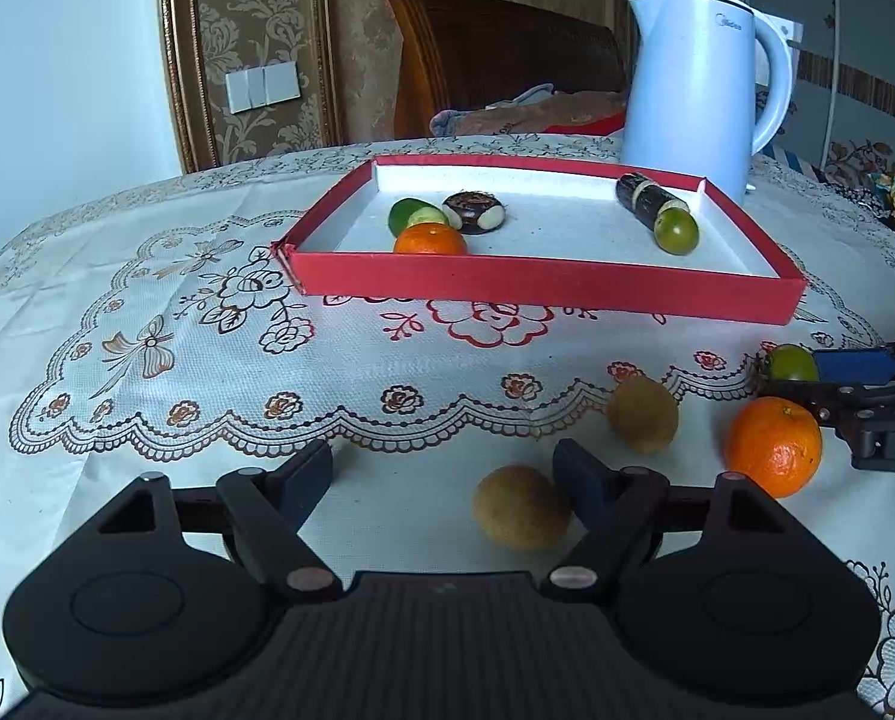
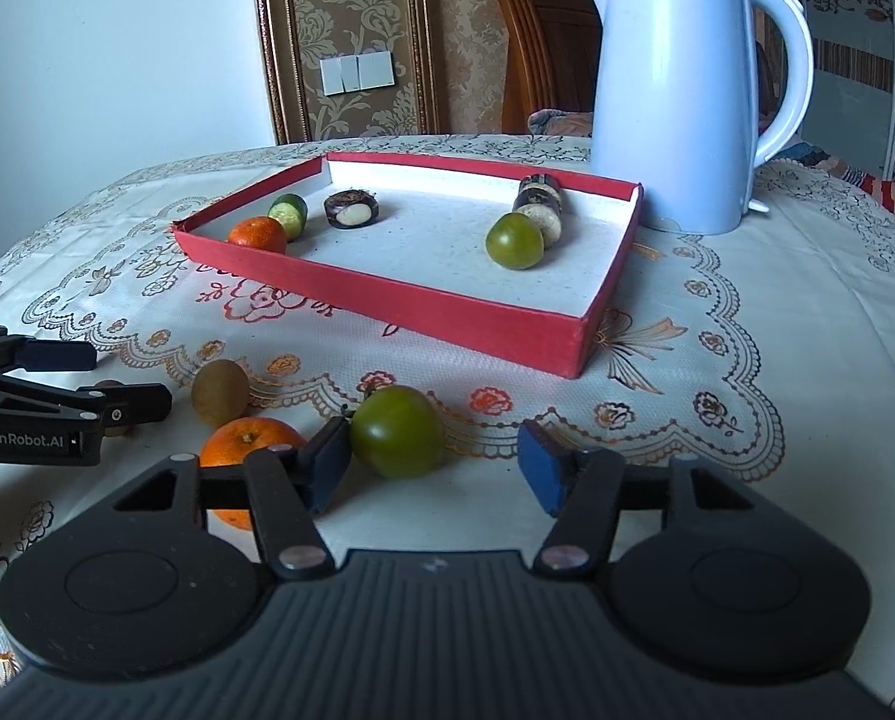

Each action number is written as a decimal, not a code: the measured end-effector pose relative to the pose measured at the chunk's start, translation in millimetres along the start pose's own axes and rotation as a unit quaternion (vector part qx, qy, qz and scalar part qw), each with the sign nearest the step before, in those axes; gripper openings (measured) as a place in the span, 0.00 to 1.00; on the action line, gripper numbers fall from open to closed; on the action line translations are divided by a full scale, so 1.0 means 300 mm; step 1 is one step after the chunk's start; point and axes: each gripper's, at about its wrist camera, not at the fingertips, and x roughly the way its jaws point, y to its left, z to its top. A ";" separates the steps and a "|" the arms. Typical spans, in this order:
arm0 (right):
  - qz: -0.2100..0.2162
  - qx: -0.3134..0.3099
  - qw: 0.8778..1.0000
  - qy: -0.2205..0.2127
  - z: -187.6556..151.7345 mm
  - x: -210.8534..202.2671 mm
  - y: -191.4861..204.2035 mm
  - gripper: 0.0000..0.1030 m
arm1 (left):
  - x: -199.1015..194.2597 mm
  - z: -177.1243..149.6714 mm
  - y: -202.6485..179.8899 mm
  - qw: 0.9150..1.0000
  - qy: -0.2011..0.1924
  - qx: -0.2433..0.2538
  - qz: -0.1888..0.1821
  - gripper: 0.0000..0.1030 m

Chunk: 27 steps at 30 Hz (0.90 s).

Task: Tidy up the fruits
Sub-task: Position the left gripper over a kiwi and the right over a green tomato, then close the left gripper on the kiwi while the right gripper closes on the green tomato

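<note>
1. Fruit lies loose on the near part of the tablecloth (image 1: 207, 420), some already in the red tray (image 1: 543, 288) farther back.
2. Right gripper (image 2: 441, 468) stands with its fingers spread apart, holding nothing; a green tomato (image 2: 398, 432) sits on the cloth between them, close beside the left finger, contact not clear.
3. Left gripper (image 1: 444, 480) is likewise spread and empty; a brown kiwi (image 1: 520, 507) lies just inside its right finger, apparently touching it.
4. A second kiwi (image 1: 642, 414) lies a little farther off to the right, and a large orange (image 1: 774, 447) lies right of that, near the right gripper's fingers.
5. The tomato is smooth, glossy, dull green; the kiwis are matt brown and oval; the orange is bright and pitted.
6. Inside the tray, at the left: a small orange (image 1: 430, 240) against the near wall, a cut cucumber piece (image 1: 417, 216) behind it, and a dark chestnut-like piece with a pale cut (image 1: 474, 212).
7. At the tray's right: a dark sugarcane section (image 1: 645, 195) with another green tomato (image 1: 676, 231) touching its near end.
8. A pale blue kettle (image 1: 699, 90) stands behind the tray's far right corner.
9. The tray's near wall stands between the loose fruit and the tray floor.
</note>
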 end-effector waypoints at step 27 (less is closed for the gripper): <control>-0.009 -0.024 1.000 -0.010 0.008 -0.001 0.029 0.37 | 0.000 0.001 0.002 1.000 -0.001 -0.002 -0.002 0.70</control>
